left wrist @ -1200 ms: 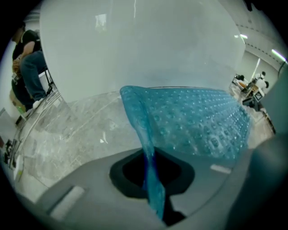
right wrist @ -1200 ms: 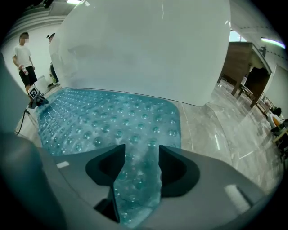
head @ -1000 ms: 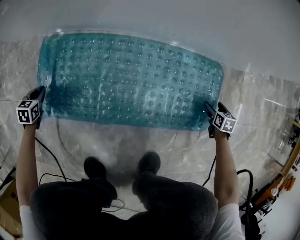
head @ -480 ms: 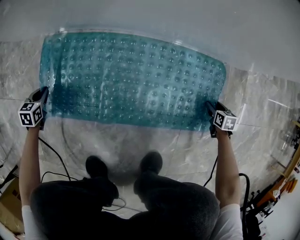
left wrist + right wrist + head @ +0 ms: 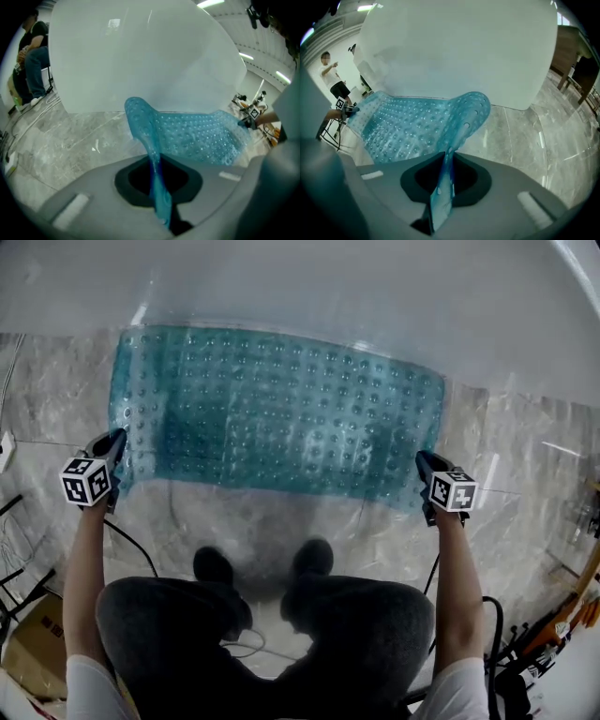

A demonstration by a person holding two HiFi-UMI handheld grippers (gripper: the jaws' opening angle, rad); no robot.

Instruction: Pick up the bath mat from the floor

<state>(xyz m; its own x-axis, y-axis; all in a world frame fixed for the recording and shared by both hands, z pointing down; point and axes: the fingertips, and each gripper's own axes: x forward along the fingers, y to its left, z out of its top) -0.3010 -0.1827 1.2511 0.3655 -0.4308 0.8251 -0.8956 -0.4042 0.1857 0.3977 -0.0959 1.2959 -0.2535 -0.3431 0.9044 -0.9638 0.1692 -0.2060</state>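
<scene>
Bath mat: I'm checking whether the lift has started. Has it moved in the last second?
Yes. The bath mat has drawn slightly back from the white tub, toward the shoes.

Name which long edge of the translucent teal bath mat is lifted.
The near edge, toward the person's black shoes; the far edge lies by the white wall.

Hard-to-see bits
Bath mat [image 5: 281, 409] corners are buried in the left gripper [image 5: 118, 437] and right gripper [image 5: 420, 459]; cardboard box [image 5: 28, 657] at 8 o'clock is cut by the edge.
</scene>
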